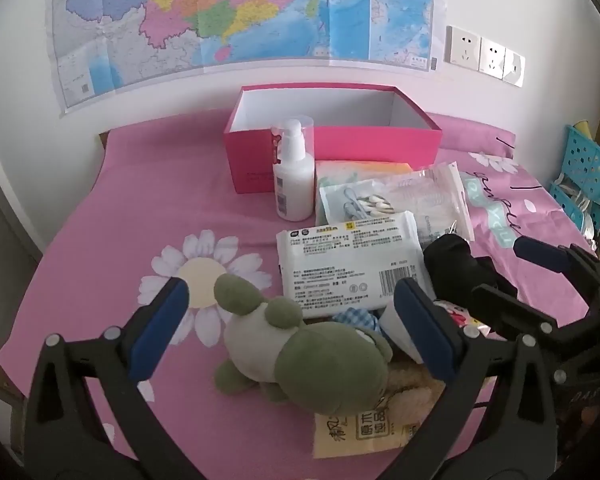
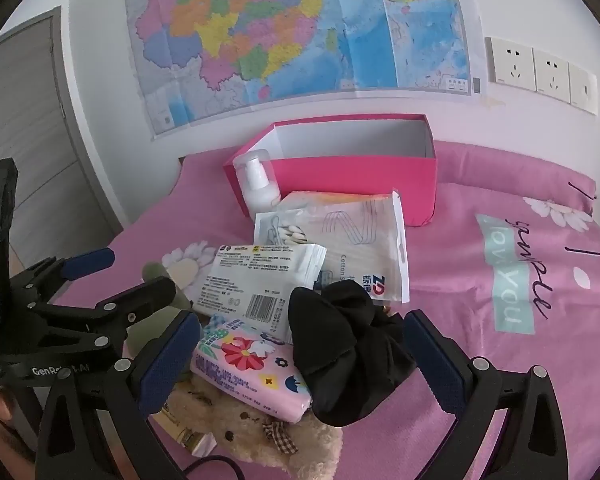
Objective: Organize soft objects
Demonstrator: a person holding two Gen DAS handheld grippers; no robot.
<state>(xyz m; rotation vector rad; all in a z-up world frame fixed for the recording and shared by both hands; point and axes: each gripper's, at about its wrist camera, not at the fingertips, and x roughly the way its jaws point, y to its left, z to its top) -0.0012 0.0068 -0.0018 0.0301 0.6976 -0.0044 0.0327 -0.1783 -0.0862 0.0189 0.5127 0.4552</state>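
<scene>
Left wrist: green frog plush point(image 1: 300, 356), soft.

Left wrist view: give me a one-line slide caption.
Open left gripper poised over a green plush toy on the pink bedsheet, with packets, a pump bottle and an open pink box beyond.

Right tool point(image 2: 300, 364) open over black cloth point(image 2: 348, 356), pink tissue pack point(image 2: 252, 376), teddy bear point(image 2: 260, 436)
</scene>
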